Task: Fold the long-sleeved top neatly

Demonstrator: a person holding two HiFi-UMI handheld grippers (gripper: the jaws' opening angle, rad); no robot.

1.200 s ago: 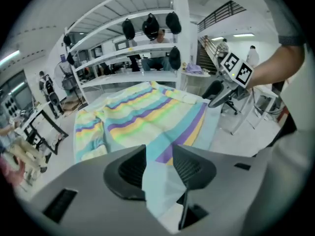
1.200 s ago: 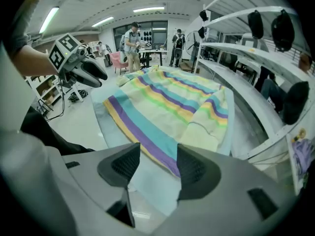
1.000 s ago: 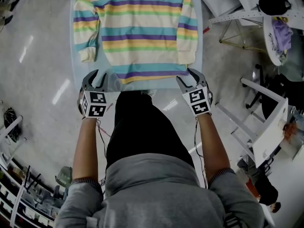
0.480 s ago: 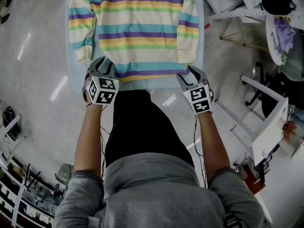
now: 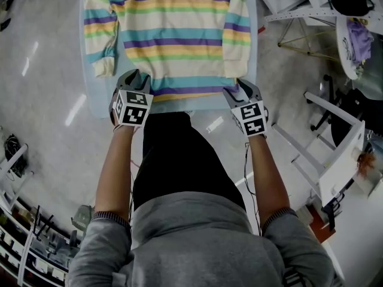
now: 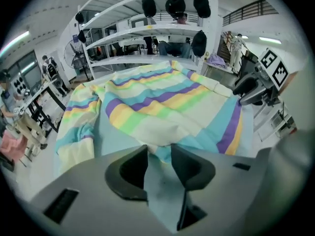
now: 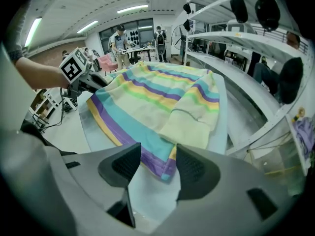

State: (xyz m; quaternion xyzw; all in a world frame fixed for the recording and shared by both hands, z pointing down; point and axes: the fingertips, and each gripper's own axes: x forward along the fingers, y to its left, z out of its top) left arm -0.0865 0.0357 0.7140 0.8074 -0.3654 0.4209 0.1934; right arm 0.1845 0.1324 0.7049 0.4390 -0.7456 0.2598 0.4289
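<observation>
Head view: striped top (image 5: pixel 179 34) on table (image 5: pixel 94 98)

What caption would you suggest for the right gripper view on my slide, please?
Right gripper, jaws open, straddling the hem corner of the striped long-sleeved top on a blue table.

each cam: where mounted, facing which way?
Head view: on the head, steeply down at the striped top on the table; forearms, left gripper, right gripper show.
Left gripper view: on that gripper, facing across the top; own jaws, just opened wider, table between.
Right gripper view: on that gripper, facing the hem corner; own jaws apart.
Shared: each gripper view shows the other gripper.
</observation>
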